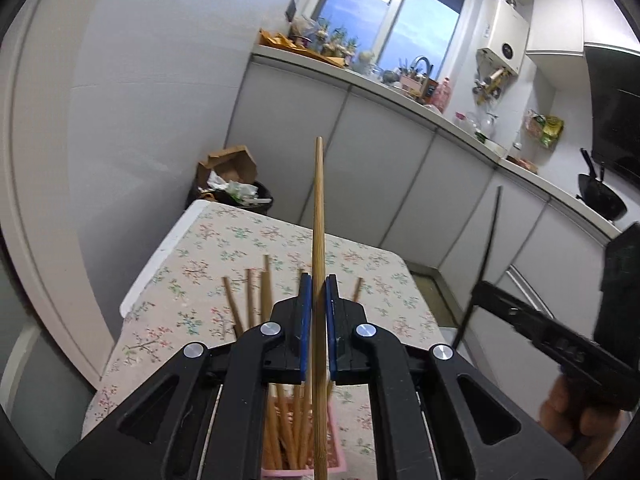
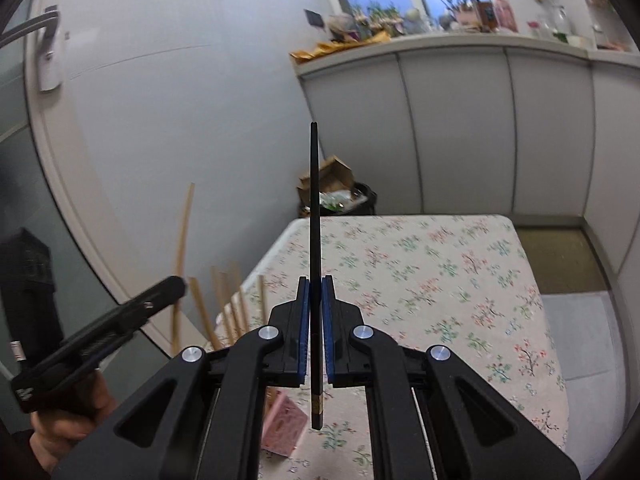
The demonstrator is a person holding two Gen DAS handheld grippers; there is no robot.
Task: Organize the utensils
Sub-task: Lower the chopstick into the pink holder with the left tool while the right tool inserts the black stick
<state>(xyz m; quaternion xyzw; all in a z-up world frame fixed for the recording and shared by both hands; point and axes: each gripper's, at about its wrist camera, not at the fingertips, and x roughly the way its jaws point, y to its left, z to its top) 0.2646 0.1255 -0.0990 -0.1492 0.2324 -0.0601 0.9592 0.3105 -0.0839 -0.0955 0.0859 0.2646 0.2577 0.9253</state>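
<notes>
L gripper (image 1: 319, 284) clamped on a bamboo chopstick (image 1: 318, 220), stick upright betw. blue pads (image 1: 306, 312), tip up over table w/ floral cloth (image 1: 192, 280). Pink holder (image 1: 338, 456) directly below L gripper, holds a bunch of bamboo chopsticks (image 1: 256, 300) fanned out; held stick's lower end runs down in front of holder. R gripper (image 2: 315, 284) closed on a black chopstick (image 2: 315, 208), upright, thick end hanging below the pads above the cloth. In R view, pink holder sits at table's left part, just left of R gripper. Black trash bin (image 2: 362, 198) w/ cardboard beyond table's far edge. Kitchen counter (image 1: 400, 92) and window (image 1: 396, 12) behind.
</notes>
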